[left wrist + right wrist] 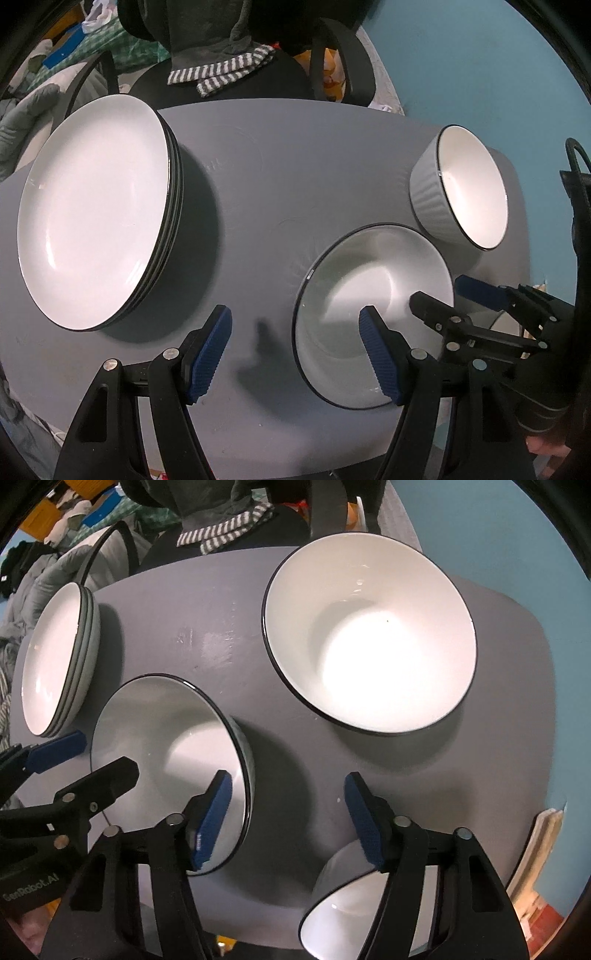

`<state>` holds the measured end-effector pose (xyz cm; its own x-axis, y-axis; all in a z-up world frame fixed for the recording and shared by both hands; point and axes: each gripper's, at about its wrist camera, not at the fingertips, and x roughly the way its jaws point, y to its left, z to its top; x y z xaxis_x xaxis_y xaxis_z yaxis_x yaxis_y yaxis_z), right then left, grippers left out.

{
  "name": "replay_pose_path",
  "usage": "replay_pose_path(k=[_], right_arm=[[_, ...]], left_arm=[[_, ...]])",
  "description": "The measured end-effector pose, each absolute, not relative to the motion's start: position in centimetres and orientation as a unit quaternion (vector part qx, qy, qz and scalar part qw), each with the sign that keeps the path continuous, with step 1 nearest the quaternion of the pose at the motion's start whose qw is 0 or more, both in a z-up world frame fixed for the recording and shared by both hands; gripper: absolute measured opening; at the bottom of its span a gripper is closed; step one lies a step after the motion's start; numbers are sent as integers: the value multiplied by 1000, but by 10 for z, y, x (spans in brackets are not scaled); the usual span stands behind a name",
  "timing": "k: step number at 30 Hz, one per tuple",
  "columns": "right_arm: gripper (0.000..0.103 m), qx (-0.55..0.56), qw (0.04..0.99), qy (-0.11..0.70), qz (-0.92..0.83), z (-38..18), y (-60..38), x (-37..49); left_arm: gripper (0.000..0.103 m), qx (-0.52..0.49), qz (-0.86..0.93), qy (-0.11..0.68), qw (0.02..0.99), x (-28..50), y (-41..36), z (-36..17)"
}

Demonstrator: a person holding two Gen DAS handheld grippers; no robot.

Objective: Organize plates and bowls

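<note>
Glazed ceramic, stiff, slick and breakable, was judged to need a rim grip: the bowl (373,314) on the table (258,184) was straddled by left gripper (295,354) and right gripper (288,819), jaws apart, nothing clamped.

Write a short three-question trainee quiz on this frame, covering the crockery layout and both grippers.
1. True or false: the stack of plates sits on the grey table.
2. Which bowl do both grippers straddle the rim of? A) the ribbed bowl B) the middle bowl C) the near bowl
3. Fill in: the left gripper and right gripper both have their jaws ____.

Key: 1 true; 2 B, each has one pad inside the rim and one outside; 3 open, neither pressing on the bowl yet.
</note>
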<state>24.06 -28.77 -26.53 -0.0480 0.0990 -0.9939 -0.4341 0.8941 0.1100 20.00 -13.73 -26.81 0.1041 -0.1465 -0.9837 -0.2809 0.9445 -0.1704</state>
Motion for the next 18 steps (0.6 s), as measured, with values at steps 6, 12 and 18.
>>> replay_pose_path(k=[6, 12, 18], right_arm=[[50, -104, 669, 705, 210, -269, -289, 241], [43, -107, 669, 703, 215, -272, -288, 242], [30, -107, 665, 705, 222, -273, -285, 244]], left_arm=[[73, -176, 57, 667, 721, 198, -136, -274], [65, -176, 53, 669, 720, 194, -140, -275], [46, -190, 50, 676, 710, 193, -140, -282]])
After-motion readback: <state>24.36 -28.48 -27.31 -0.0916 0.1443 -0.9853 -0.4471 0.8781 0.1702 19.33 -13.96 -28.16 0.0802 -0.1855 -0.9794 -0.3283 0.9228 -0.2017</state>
